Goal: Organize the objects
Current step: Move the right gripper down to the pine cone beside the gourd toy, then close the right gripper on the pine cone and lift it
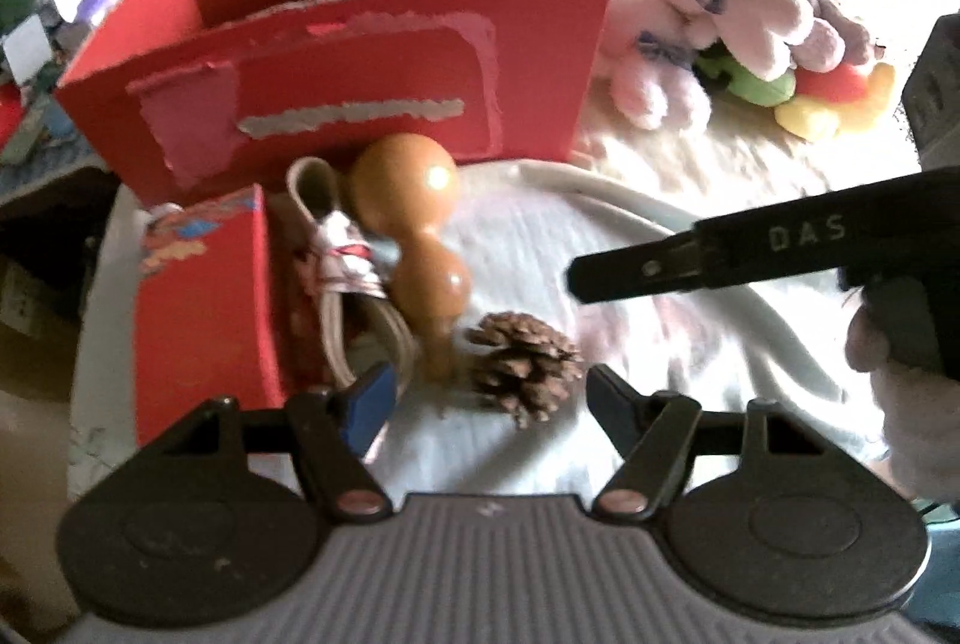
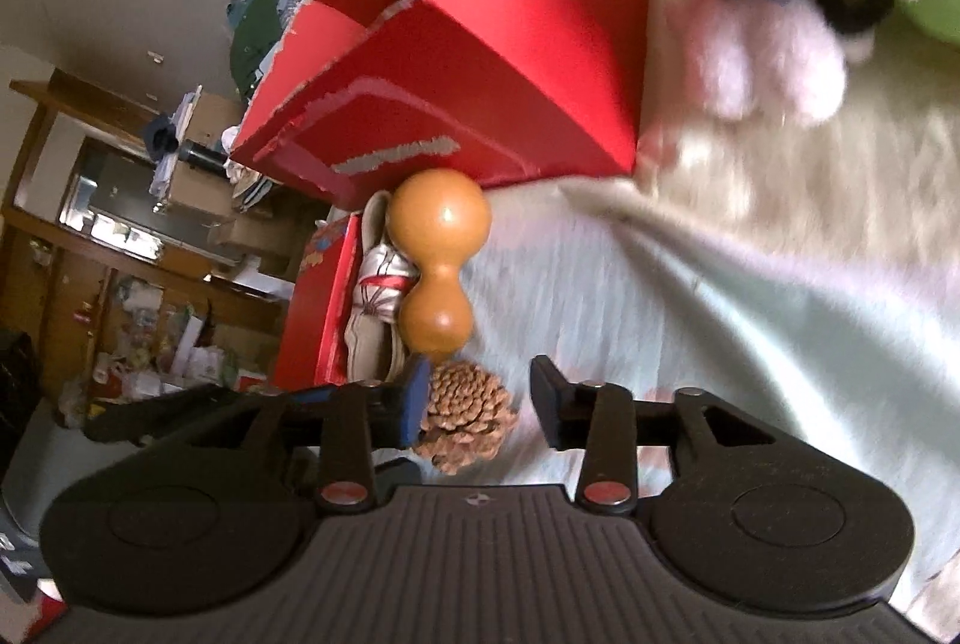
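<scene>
Nearest our left gripper lies a brown scaly pine cone, sitting on the pale bedsheet between the spread jaws, which stand wide apart and touch nothing. Just beyond the cone we see a glossy orange-brown wooden gourd lying on its side, its narrow stem pointing towards us and ending close beside the cone. Left of the gourd rests a coiled beige cord bundle wrapped in patterned cloth, and further left a small red printed carton. Behind them stands a large open red cardboard box with torn label patches on its front. To the right, well apart, a pile of pink plush toys lies over green, red and yellow soft shapes.

Our right gripper also hovers over the pine cone; its blue-padded finger is just beside the cone, the other finger stands clear, so the jaws are parted and grip nothing. From the left view we see this gripper's black body coming in from the right, with a hand behind it.
</scene>
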Tool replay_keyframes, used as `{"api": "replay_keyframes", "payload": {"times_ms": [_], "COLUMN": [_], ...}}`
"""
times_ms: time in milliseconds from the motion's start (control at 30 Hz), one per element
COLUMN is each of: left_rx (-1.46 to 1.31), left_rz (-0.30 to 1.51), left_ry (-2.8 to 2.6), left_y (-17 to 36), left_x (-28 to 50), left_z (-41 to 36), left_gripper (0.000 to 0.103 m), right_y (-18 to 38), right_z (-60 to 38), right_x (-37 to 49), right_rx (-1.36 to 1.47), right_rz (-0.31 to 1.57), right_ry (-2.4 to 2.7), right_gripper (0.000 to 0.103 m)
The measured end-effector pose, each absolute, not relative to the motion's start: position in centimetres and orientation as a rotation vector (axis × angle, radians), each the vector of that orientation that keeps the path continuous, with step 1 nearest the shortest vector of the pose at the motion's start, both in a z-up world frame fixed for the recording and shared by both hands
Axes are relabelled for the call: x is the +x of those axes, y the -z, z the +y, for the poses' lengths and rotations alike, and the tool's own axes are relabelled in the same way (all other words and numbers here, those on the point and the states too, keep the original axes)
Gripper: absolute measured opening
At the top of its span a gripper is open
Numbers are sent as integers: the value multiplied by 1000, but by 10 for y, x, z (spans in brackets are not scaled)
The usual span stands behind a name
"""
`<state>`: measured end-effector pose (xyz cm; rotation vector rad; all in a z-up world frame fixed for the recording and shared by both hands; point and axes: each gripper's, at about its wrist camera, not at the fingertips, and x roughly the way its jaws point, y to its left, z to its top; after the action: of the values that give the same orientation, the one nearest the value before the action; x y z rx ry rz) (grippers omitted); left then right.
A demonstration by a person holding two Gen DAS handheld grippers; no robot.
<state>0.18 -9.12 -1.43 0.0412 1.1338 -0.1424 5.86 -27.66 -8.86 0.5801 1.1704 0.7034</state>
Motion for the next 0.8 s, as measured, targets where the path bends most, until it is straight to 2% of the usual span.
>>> {"api": "replay_keyframes", "payload": {"times_ms": [100, 133, 233, 267, 433, 800], "left_rx": [24, 16, -14, -27, -67, -57], "left_rz": [1156, 1164, 1176, 1179, 1203, 1210], "left_ry": [137, 138, 149, 154, 171, 179], "left_y": [23, 25, 29, 30, 38, 40], "left_x": [5, 6, 9, 12, 18, 20], "left_z": [-91, -90, -89, -89, -89, -95], "left_gripper": [64, 60, 58, 58, 44, 42], "right_y": [90, 90, 93, 95, 104, 103], "right_z": [-274, -274, -271, -270, -270, -277], "right_x": [59, 58, 59, 59, 61, 61], "right_rx": [590, 592, 613, 616, 642, 653], "right_rz": [1186, 1188, 1207, 1215, 1255, 1284], "right_ry": [-710, -713, -735, -738, -732, -764], "right_gripper": [45, 48, 56, 56, 57, 52]}}
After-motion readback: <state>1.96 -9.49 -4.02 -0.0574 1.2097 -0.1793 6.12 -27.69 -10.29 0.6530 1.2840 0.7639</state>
